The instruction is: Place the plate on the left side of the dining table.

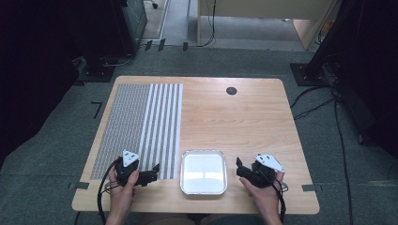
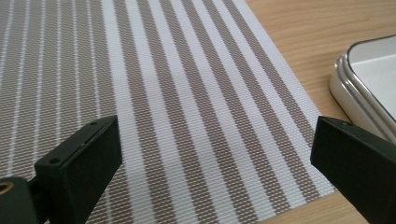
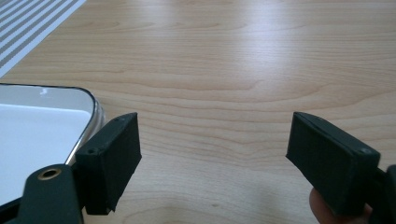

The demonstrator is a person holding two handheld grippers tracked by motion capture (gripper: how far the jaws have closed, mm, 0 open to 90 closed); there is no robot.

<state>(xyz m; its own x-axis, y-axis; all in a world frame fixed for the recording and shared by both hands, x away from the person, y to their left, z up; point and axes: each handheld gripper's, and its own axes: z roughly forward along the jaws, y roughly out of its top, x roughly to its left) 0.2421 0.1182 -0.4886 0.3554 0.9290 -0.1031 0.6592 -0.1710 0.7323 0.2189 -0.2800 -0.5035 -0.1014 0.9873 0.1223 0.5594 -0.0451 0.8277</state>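
- The left tool (image 1: 151, 174) is held low at the near edge of the worktop (image 1: 244, 117), in the person's left hand (image 1: 123, 187), with a grey three-cornered plate on top.
- Its jaws stand wide apart and grasp nothing; in the left gripper view both black jaws rise over woven cloth with a broad gap between them.
- Under and ahead of this tool lies the striped placemat (image 2: 187, 93), brown and white bands running away from the jaws; its near corner sits just under the tool's right jaw.
- The white tray (image 1: 203, 172) lies just beside the left tool, off its right jaw; in the left gripper view the tray's rounded corner (image 2: 359, 70) shows past the mat's edge, apart from the jaw.
- The right tool (image 1: 240, 168) is held in the person's right hand (image 1: 265, 192), on the far side of the tray from the left tool.
- Its jaws are also released, spread wide over bare wood, gripping nothing.
- In the right gripper view the tray (image 3: 42, 126) lies close beside this tool's left jaw; whether they touch I cannot tell.
- Ahead of the right tool the wooden worktop runs on, with a corner of the placemat (image 3: 32, 23) far off to its left.
- The tray stands between the two tools, flat on the worktop, its right way up.
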